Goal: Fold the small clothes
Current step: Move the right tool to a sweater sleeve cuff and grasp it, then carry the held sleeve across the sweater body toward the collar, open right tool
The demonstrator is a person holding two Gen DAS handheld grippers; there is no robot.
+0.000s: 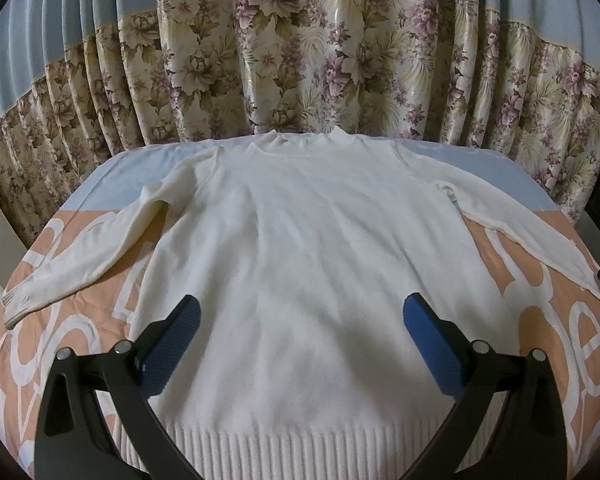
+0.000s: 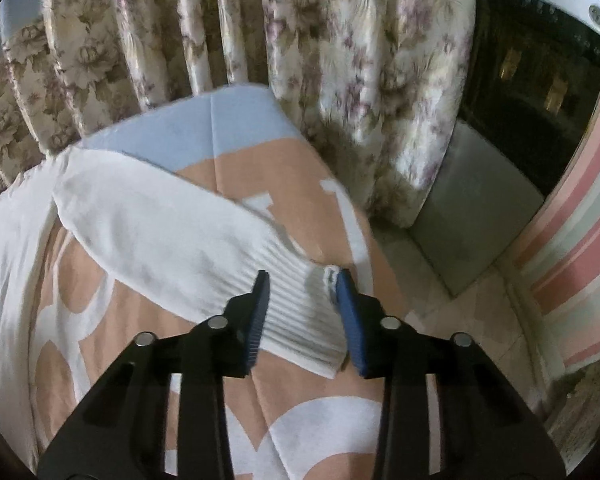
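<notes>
On the bed (image 1: 560,300), sweater (image 1: 300,240) lying unfolded (nothing done), right gripper (image 2: 303,284) straddling sleeve cuff (image 2: 300,320) unclosed, left gripper (image 1: 302,312) hovering open.

Sweater (image 1: 300,240) lies flat on bedspread (image 1: 560,320), curtain (image 1: 300,60) behind.

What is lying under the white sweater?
The white sweater lies on a quilt, peach with white shapes and a pale blue band at the far end. The quilt's pattern beneath the sweater is covered.
</notes>
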